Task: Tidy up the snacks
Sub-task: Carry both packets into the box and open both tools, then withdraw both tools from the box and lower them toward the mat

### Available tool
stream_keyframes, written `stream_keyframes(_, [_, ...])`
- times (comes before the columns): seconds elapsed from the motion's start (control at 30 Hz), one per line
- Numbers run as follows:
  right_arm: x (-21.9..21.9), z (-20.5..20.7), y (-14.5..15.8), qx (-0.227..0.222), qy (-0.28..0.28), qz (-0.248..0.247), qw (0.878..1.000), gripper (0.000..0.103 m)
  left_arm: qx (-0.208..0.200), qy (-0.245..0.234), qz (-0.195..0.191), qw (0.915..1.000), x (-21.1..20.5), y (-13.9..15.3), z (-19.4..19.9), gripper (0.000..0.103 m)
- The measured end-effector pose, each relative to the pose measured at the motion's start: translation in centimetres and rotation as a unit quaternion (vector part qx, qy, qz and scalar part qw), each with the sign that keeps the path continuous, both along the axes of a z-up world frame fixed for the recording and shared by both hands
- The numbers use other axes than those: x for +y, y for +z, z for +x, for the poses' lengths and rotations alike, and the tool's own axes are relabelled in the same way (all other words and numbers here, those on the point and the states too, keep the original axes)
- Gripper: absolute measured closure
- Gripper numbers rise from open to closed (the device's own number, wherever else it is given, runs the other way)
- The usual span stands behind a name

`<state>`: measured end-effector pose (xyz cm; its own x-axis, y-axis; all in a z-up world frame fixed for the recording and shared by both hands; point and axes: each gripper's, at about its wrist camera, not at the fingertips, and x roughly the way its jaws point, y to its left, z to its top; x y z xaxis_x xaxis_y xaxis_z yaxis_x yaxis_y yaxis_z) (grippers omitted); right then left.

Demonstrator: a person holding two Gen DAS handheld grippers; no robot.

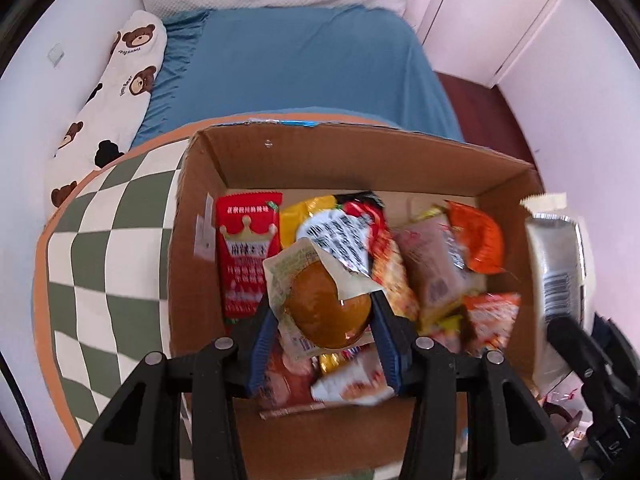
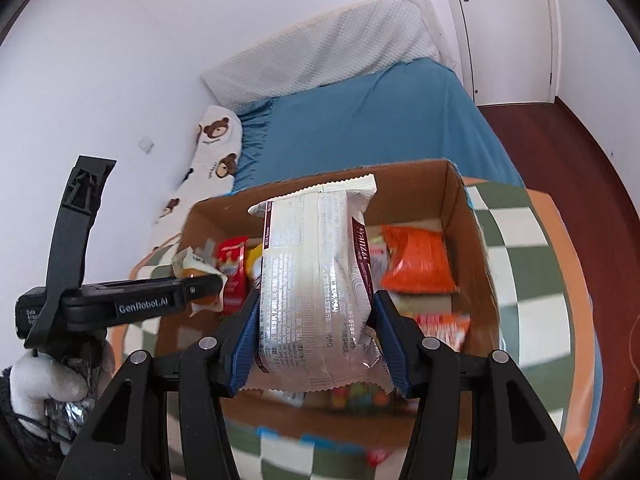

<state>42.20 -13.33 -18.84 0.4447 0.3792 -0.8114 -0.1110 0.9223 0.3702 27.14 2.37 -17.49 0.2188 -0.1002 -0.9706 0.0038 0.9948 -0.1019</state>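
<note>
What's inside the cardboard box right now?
The cardboard box holds loose snack packets: a red crown packet, an orange packet, and yellow and pinkish ones. Its floor is mostly covered, and the held bun packet hides whatever lies beneath.

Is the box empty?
No, the cardboard box has many snack packets in it, like a red packet and an orange packet.

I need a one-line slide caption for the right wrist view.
Right gripper holds a silver snack packet above an open cardboard box of snacks.
</note>
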Motion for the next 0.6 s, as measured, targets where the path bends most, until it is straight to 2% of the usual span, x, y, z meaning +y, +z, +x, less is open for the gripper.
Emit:
stream_keyframes(0.27, [3.0, 5.3, -3.6, 0.033, 0.006, -0.006, 0.999, 0.045, 0.040, -0.006, 0.018, 0.9990, 0.1, -3.7, 2.4, 0.057])
stream_keyframes(0.33, [3.8, 6.7, -5.2, 0.064, 0.010, -0.010, 0.998, 0.031, 0.054, 0.004, 0.031, 0.9980, 0.4, -4.6, 2.7, 0.052])
stream_keyframes(0.37, [4.3, 7.3, -6.2, 0.081, 0.013, -0.017, 0.996, 0.012, 0.057, 0.006, 0.029, 0.9979, 0.6, -4.9, 2.8, 0.048])
stream_keyframes(0.4, [4.6, 7.5, -6.6, 0.089, 0.016, -0.028, 0.996, 0.007, 0.057, 0.008, 0.025, 0.9980, 0.7, -5.2, 2.9, 0.041])
stream_keyframes(0.53, [5.3, 7.4, -7.5, 0.086, 0.024, -0.061, 0.994, 0.006, 0.049, 0.012, 0.028, 0.9983, 1.3, -5.2, 2.8, 0.036])
stream_keyframes(0.6, [5.1, 7.3, -7.3, 0.079, 0.020, -0.074, 0.994, 0.006, 0.042, 0.014, 0.028, 0.9986, 1.4, -4.9, 2.7, 0.029])
